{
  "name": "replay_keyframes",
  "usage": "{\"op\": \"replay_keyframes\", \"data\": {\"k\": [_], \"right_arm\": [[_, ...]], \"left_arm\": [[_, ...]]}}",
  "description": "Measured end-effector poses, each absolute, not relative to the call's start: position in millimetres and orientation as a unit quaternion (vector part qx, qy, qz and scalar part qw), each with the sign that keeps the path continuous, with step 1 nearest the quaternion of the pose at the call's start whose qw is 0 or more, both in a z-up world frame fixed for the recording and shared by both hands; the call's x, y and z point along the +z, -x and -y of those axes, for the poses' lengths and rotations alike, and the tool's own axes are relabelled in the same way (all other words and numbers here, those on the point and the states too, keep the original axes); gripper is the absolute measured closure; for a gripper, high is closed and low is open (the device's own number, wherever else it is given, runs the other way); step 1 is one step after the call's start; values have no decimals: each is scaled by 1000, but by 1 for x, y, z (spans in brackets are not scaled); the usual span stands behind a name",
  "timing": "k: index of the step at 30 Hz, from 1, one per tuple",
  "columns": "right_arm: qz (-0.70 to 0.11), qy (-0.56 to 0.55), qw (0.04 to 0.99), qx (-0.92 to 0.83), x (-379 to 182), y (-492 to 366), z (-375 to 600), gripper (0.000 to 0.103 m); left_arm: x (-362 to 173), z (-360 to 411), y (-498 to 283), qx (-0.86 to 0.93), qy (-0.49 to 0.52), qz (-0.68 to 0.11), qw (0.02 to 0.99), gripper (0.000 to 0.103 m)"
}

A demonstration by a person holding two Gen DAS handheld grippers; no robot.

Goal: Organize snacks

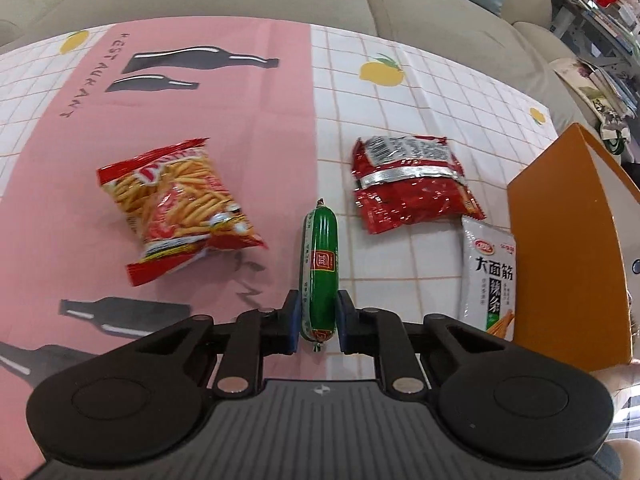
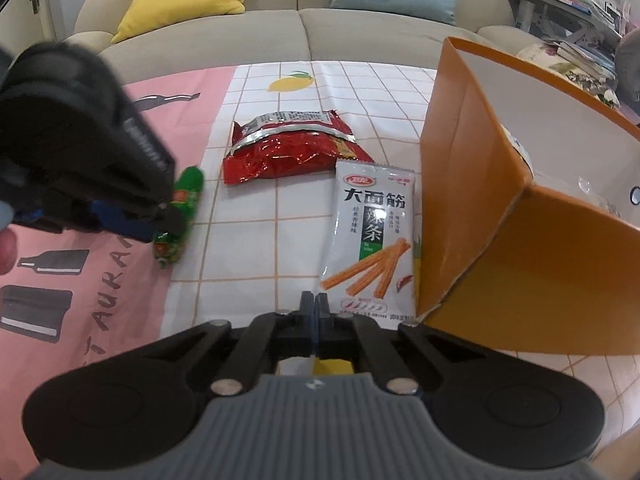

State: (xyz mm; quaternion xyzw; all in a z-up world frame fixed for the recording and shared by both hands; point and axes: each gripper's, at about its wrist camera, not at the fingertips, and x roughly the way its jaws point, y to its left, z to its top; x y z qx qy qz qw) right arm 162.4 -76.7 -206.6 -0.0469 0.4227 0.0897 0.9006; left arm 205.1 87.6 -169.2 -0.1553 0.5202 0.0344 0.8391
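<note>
So the left gripper (image 1: 319,320) had its jaws clamped on the lower end of the green sausage (image 1: 319,270), sitting bottom-centre of the left wrist view on the tablecloth (image 1: 420,92). The chip bag (image 1: 176,208) lay to the left of it, and the red packet (image 1: 412,182) was upper right. The right gripper (image 2: 315,310) was pinched fully closed with nothing in it, right beside the bottom edge of the white snack pouch (image 2: 370,240). That pouch was up against the orange box (image 2: 456,168) at the right.
</note>
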Motion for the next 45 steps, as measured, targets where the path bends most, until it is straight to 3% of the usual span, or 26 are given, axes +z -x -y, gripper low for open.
{"op": "replay_keyframes", "data": {"k": [4,7,9,10,16,19,21,24,25,40,41,43,44,45], "right_arm": [[-416,37,906,74,-204,-163,81,103],[-417,33,906,63,-206,-166,83,94],[-412,37,908,60,-206,-166,83,67],[-408,42,910,60,-206,-165,82,65],[-404,75,910,53,-214,-165,77,60],[-400,73,912,58,-215,-165,78,62],[-398,75,912,69,-215,-164,76,76],[-395,87,910,92,-216,-160,70,101],[-394,88,910,97,-216,-159,68,103],[-411,82,897,142,-205,-127,58,103],[-401,89,903,129,-204,-127,57,99],[-388,88,911,105,-202,-132,59,71],[-384,82,915,93,-201,-135,62,48],[-379,77,919,80,-201,-137,64,43]], "left_arm": [[-168,-91,-199,39,141,-519,842,83],[-168,-89,-199,37,134,-513,847,80],[-168,-87,-201,38,128,-509,850,70],[-168,-86,-202,39,124,-507,852,68],[-172,-83,-208,37,114,-504,855,61],[-174,-83,-209,37,111,-504,856,61],[-175,-84,-208,36,108,-504,856,78],[-176,-87,-206,30,112,-507,854,78],[-175,-88,-204,29,113,-509,853,78],[-172,-103,-159,30,126,-523,842,78],[-173,-104,-158,31,127,-522,843,78],[-173,-106,-158,30,130,-521,843,78],[-173,-107,-158,31,131,-521,843,78],[-172,-107,-158,32,131,-520,844,78]]}}
